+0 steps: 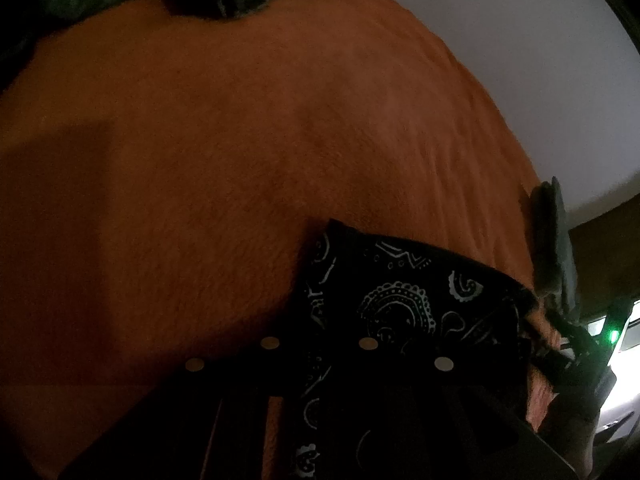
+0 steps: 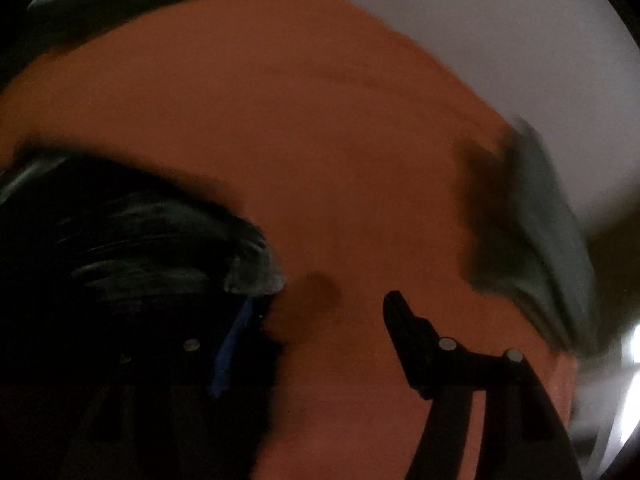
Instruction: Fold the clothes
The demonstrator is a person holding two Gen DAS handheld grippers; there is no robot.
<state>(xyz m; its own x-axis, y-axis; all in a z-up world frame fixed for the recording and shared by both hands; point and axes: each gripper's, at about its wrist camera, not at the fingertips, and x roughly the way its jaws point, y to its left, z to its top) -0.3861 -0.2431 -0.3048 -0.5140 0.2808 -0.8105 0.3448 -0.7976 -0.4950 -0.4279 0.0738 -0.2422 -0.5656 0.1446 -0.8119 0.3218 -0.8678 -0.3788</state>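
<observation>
Black paisley cloth [image 1: 404, 300], no writing.

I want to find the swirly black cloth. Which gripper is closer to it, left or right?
Left. The left gripper is right over the swirly black cloth, which runs between its fingers. The right gripper hangs open above bare orange bedspread, the cloth off beside it.

Black fingers [image 2: 416, 344] studded with round silver screws.

Left tool [image 1: 320, 364] sits low at the bottom centre of its frame, fingers dark and hard to separate. Right tool [image 2: 328, 312] spreads wide, its right finger [image 2: 412, 336] angled up from lower right, left finger in shadow.
</observation>
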